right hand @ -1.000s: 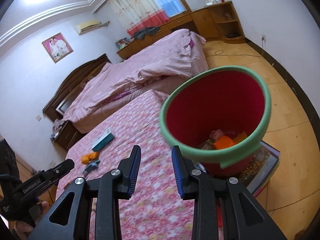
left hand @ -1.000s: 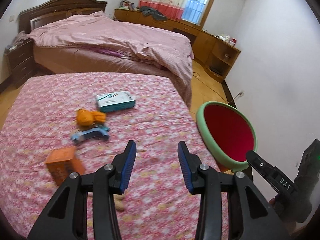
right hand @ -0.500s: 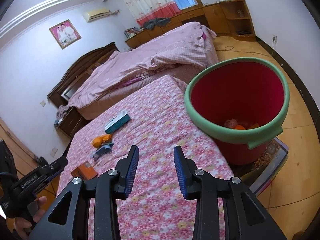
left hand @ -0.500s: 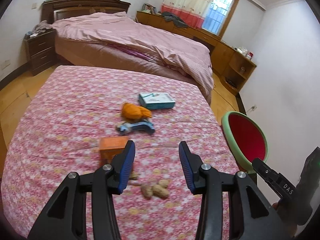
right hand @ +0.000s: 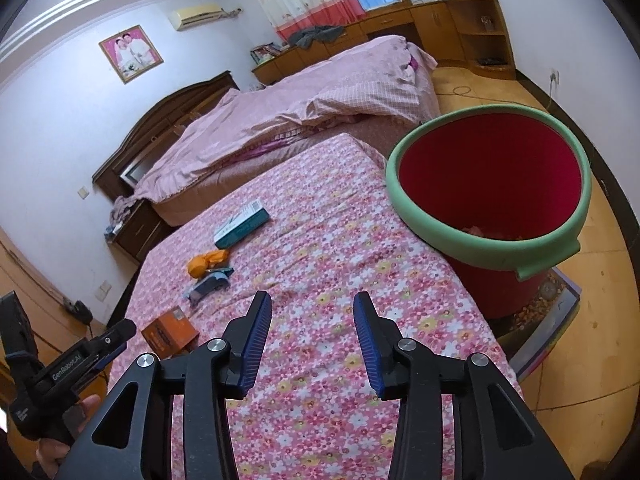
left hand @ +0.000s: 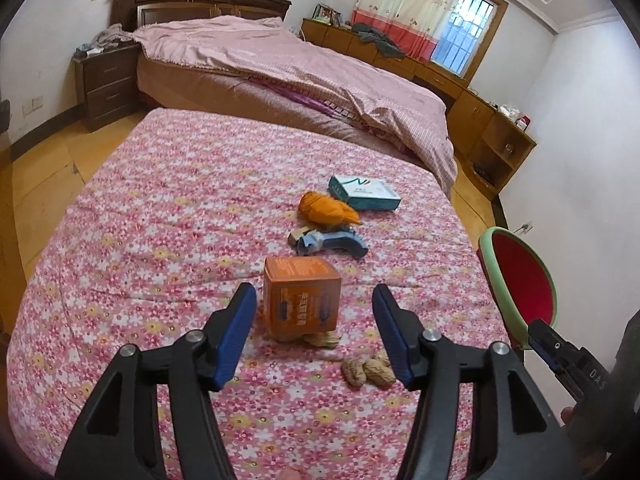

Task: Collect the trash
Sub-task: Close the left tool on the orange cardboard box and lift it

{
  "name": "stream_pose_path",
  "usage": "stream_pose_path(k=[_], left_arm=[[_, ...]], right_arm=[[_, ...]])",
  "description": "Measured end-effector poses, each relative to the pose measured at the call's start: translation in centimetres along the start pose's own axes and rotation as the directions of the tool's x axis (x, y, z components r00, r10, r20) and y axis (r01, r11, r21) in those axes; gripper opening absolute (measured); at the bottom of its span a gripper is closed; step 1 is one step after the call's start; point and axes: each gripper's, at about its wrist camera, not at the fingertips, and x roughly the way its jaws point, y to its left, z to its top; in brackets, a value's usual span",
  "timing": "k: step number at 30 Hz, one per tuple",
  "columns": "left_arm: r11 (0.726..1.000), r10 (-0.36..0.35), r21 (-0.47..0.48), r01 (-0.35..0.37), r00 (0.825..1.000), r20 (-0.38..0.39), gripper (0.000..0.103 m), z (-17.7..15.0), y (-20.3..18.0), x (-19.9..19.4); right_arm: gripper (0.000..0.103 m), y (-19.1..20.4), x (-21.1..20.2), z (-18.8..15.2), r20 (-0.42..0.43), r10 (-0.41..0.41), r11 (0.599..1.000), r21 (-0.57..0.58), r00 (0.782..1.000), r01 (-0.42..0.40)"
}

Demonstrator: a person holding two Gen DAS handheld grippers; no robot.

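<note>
- The bin [right hand: 488, 236] is seen beside the bed [left hand: 160, 208].
- The orange box [left hand: 301, 300], judged light, stiff cardboard, lies framed by the empty, opening left hand-held gripper [left hand: 314, 334]; its flat sides should be pinched.
- The right hand-held gripper [right hand: 312, 342] is opening, empty.
- Peanuts [left hand: 368, 372], judged brittle, lie nearby.

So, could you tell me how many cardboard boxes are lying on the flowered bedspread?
2. The orange box sits nearest, between the left gripper's opening jaws, untouched. The white-and-teal box lies farther back, beyond the orange crumpled wrapper. None seems hidden.
</note>
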Motion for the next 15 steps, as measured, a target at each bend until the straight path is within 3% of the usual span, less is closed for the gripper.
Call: stream_pose_path(k=[7, 15], left_arm=[[1.000, -0.013, -0.005, 0.013, 1.000, -0.014, 0.063, -0.5, 0.6, 1.1], [0.999, -0.023, -0.031, 0.021, 0.999, -0.037, 0.067, -0.7, 1.3, 2.8]], right_arm=[[0.050, 0.0, 0.3, -0.1, -0.008, -0.019, 1.000, 0.002, 1.000, 0.019], [0.050, -0.3, 1.3, -0.1, -0.031, -0.025, 1.000, 0.006, 0.999, 0.026]])
